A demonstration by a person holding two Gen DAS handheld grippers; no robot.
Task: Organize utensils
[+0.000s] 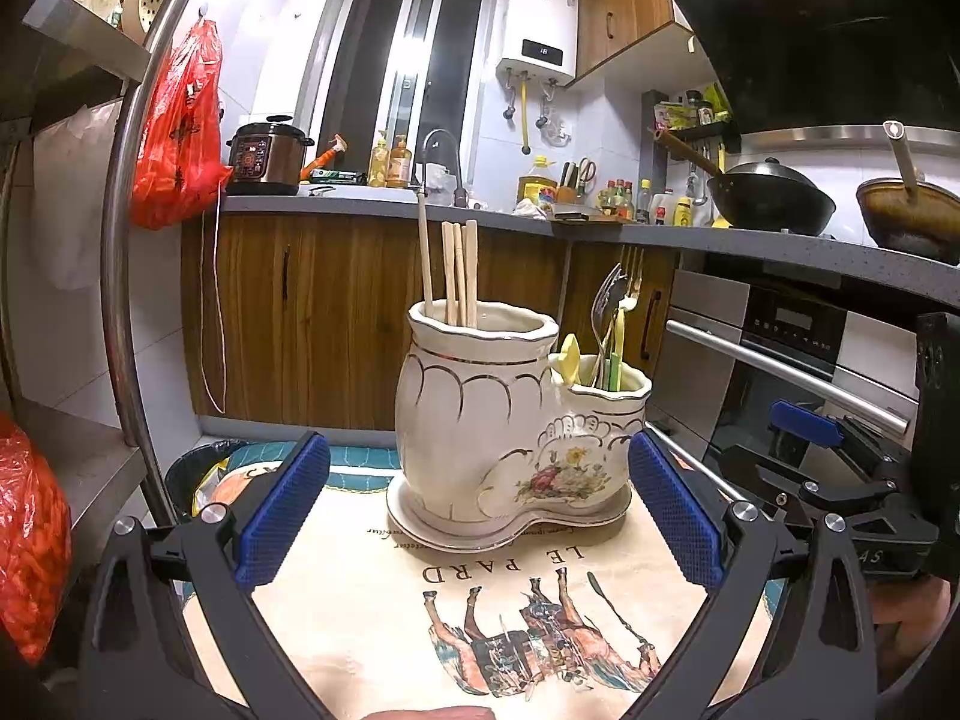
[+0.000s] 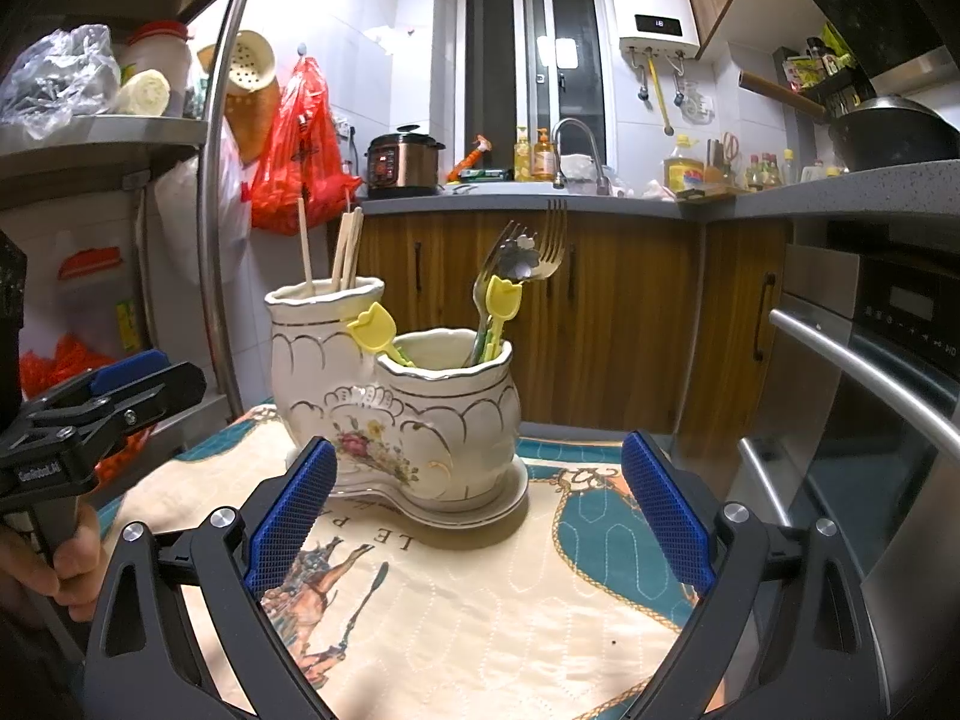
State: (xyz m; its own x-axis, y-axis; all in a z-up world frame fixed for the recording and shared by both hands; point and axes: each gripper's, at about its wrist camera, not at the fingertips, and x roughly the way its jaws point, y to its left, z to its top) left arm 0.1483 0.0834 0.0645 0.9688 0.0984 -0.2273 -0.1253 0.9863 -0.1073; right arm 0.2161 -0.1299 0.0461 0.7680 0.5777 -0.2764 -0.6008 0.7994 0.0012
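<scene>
L wrist: left gripper (image 1: 477, 513) jaws spread, empty. Holder (image 1: 516, 420) on desk mat (image 1: 372, 600); chopsticks (image 1: 459, 273) in tall pot, forks/spoons (image 1: 615, 312) in low pot.
R wrist: right gripper (image 2: 480, 516) jaws spread, empty. Holder (image 2: 396, 402) w/ yellow picks (image 2: 503, 300). No loose utensils seen; sorting looks done.

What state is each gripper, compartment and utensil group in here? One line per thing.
Left gripper: jaws open, empty.
Right gripper: jaws open, empty.
Ceramic utensil holder: upright on its saucer.
Chopsticks: standing in the taller compartment.
Forks and spoons: standing in the shorter compartment.
</scene>
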